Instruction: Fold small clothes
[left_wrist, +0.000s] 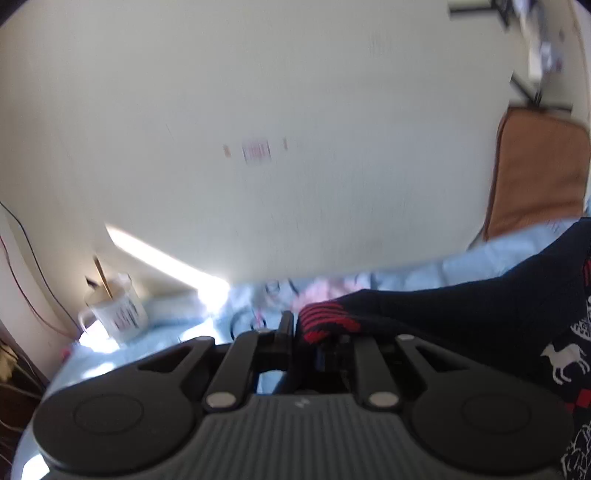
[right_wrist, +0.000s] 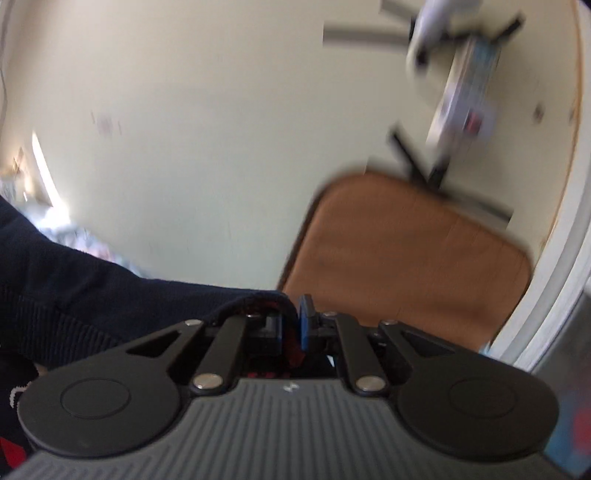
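Both grippers (left_wrist: 293, 326) (right_wrist: 291, 321) pinch the stretched sock (left_wrist: 461, 306).

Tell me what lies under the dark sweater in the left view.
Under the dark sweater a pale blue patterned sheet shows at its far edge. What the sheet rests on is covered. The left gripper pinches the red-striped cuff.

Domestic room, likely home: cream wall (left_wrist: 258, 92), light-blue patterned bedsheet (left_wrist: 480, 258), white printed mug (left_wrist: 118, 314), brown cushioned chair back (right_wrist: 406, 251).

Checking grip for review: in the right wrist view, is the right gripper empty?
No, the right gripper pinches the dark garment's edge between its fingers.
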